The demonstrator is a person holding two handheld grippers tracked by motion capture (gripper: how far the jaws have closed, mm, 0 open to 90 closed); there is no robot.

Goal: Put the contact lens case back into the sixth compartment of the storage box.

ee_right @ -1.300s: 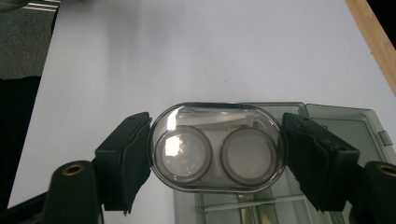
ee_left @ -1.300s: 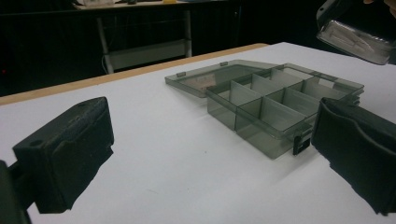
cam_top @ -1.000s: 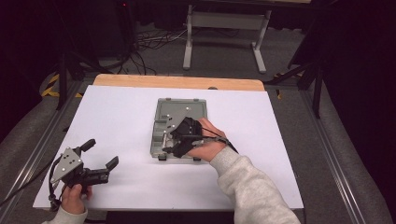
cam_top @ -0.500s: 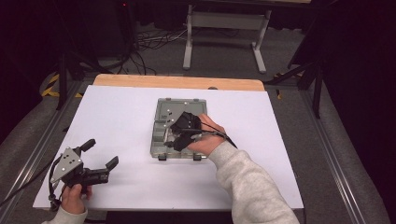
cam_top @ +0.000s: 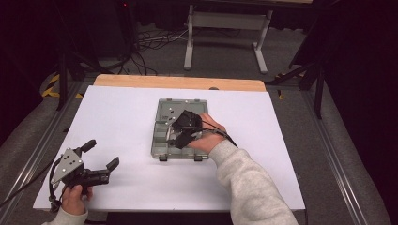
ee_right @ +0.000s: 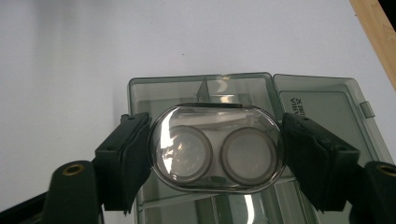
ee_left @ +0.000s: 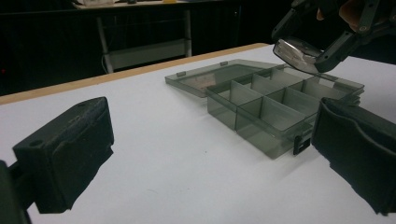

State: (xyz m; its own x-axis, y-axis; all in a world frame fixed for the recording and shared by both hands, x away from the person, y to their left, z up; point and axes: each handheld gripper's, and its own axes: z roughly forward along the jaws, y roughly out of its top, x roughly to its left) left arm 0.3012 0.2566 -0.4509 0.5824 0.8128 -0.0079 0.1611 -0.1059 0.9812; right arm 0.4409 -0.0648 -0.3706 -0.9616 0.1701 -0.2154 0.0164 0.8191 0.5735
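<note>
An open grey see-through compartment box (cam_top: pixel 159 140) lies mid-table, its lid (ee_right: pixel 322 107) folded flat at the far side. My right gripper (ee_right: pixel 217 154) hovers over the box's compartments, shut on a clear oval case (ee_right: pixel 215 149) with two round wells. The left gripper view has that case (ee_left: pixel 294 50) held above the box (ee_left: pixel 261 107). My left gripper (cam_top: pixel 101 153) rests at the near left of the table, pointing at the box, its jaws open with nothing between them.
The white tabletop (cam_top: pixel 117 117) has free room left of the box and ends in a wooden far edge (cam_top: pixel 178 82). A metal stand (cam_top: pixel 225 23) and cables sit on the floor behind. Rails run along both table sides.
My right gripper with the clear case has drifted a little left and lower over the box. The left gripper has stayed put.
</note>
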